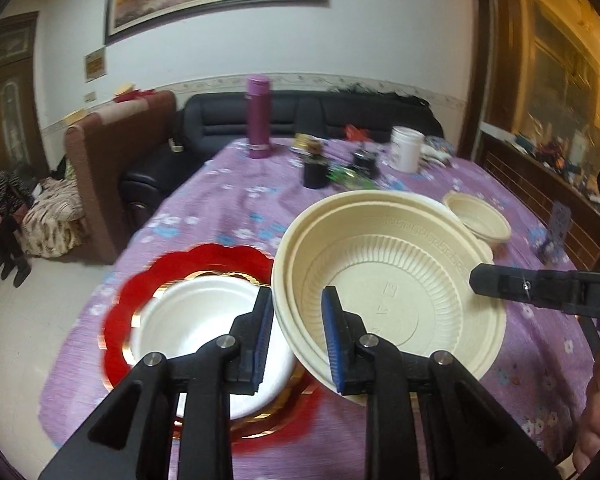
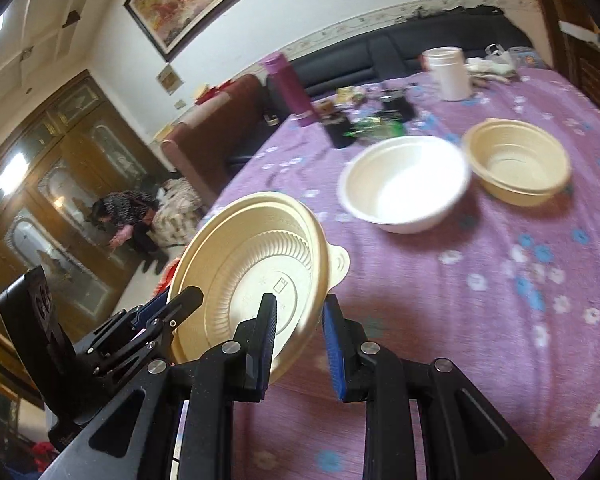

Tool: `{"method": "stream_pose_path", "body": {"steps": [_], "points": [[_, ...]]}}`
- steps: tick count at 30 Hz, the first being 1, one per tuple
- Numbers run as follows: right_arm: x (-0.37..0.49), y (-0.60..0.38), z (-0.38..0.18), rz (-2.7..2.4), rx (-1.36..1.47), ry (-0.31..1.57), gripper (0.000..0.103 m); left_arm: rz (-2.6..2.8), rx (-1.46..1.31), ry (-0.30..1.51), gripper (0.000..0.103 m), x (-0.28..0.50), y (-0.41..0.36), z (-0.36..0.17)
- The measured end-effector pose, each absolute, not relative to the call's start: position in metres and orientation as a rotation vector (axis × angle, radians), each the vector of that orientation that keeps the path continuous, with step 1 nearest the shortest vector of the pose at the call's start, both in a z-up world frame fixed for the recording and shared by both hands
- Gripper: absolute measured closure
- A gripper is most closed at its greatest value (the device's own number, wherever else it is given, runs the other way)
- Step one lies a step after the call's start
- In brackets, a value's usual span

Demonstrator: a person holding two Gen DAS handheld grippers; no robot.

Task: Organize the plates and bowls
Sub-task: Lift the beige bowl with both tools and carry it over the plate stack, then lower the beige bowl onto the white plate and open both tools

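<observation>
The left tool (image 1: 296, 336) pinches the near-left rim of the big cream plate (image 1: 388, 280), its jaws nearly closed on it. The right tool (image 2: 298, 344) pinches the opposite rim the same way. Between them the plate hangs tilted above the purple counter (image 1: 228, 208). From the left tool, the white bowl (image 1: 204, 328) on the red plate (image 1: 120, 320) sits at about ten o'clock, so that hand is nearer to it.

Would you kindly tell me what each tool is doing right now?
Left tool: closed on the near rim of the cream plate.
Right tool: closed on the opposite rim of the same plate, lifted and tilted.
</observation>
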State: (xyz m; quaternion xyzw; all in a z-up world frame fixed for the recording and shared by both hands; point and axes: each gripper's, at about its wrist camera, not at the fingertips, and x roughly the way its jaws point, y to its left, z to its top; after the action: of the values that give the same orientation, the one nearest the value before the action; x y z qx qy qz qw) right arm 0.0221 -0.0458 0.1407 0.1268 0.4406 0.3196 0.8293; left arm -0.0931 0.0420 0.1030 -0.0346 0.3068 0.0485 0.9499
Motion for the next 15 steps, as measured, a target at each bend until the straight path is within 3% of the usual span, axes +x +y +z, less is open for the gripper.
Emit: {"method": "stream_pose_path", "body": {"steps": [15], "points": [[0.039,0.076,0.124,0.811,0.209,1.026,0.077,0.286,-0.167,0.640,0.080,-0.114,0.134,0.093]]}}
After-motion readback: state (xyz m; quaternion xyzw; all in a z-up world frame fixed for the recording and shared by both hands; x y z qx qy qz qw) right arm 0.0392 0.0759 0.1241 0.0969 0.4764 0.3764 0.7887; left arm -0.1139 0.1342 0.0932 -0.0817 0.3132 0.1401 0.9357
